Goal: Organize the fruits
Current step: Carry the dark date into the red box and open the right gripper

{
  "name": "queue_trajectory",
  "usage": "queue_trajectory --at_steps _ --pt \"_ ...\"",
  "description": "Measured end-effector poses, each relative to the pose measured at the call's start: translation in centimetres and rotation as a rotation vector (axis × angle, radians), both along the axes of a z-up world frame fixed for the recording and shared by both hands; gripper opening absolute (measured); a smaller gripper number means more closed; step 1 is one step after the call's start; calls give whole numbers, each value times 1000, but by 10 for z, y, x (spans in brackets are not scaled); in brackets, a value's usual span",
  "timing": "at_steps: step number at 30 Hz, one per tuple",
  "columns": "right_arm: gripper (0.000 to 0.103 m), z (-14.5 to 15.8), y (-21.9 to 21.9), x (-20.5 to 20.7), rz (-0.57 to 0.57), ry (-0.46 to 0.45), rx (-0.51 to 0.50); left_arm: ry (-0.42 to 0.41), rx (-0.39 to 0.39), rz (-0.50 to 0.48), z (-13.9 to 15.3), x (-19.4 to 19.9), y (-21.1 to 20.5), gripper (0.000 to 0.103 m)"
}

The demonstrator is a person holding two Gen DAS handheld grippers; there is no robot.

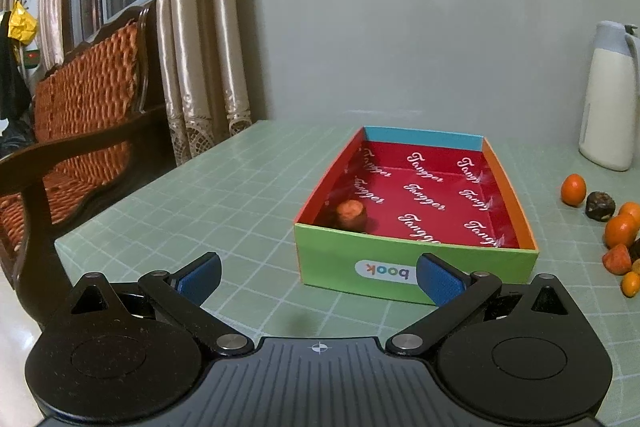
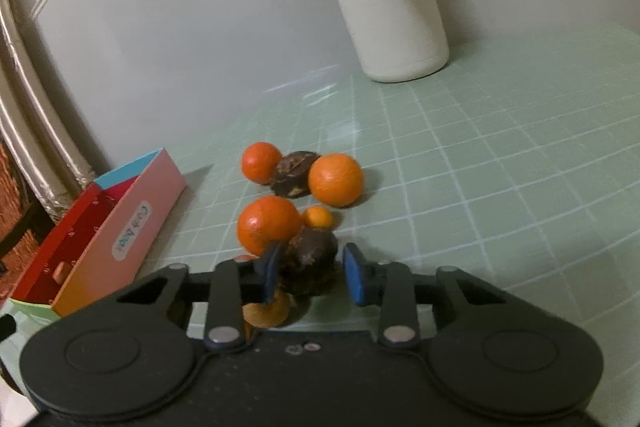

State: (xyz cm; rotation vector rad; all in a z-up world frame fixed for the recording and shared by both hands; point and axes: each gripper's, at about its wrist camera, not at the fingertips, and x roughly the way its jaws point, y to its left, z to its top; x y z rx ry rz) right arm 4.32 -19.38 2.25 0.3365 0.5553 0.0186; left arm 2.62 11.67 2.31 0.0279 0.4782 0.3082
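— What carries everything?
— A pale green surface [image 1: 248, 187] ruled in a white grid.
— And on it?
— An open, shallow cardboard box [image 1: 416, 267] with a green front wall and red lining; well to its right, a tall cream plastic jug [image 2: 394, 7] by the wall.
— Between them?
— A cluster of round orange fruits [image 2: 335, 179] and dark brown wrinkled ones [image 2: 292, 173], touching each other.

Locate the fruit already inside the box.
In the left wrist view, the reddish fruit lies in the near-left corner of the box, just behind its green front wall and beside its orange left wall.
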Motion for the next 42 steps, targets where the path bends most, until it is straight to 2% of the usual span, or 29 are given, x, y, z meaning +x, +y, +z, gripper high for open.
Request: queue_trajectory --at_steps 5,11,15,20,24,27,33,35,36,38,41,42 --pt "26 2 10 -2 0 -24 -61 -2 0 18 0 -3 6 103" --pt "26 24 21 -18 23 -148 -98 -10 -14 55 1 -7 20 103" --pt "26 37 45 -20 120 -215 -89 -17 -25 101 2 -14 36 103" --pt "26 49 98 -6 285 -248 -97 -20 -41 185 -1 -28 63 103" --pt "23 50 144 9 407 -246 -117 -12 -74 247 -5 -39 88 103" --pt "6 44 178 21 477 -219 -150 -15 -88 293 -7 -48 106 103" --pt "6 25 210 43 519 -128 -170 -16 -104 341 -13 -60 129 103" --pt "11 22 212 43 521 -115 -169 -13 -110 347 -13 -59 134 103" --pt "20 22 210 42 523 -115 -154 -13 -116 350 -13 -59 135 103" --pt "23 23 203 34 525 -126 -105 -16 -131 349 -13 -59 138 103" --pt "29 27 192 28 513 -141 -94 -21 -139 337 -13 -56 134 103" --pt "40 28 188 27 508 -144 -88 -19 -136 330 -13 -54 132 103"
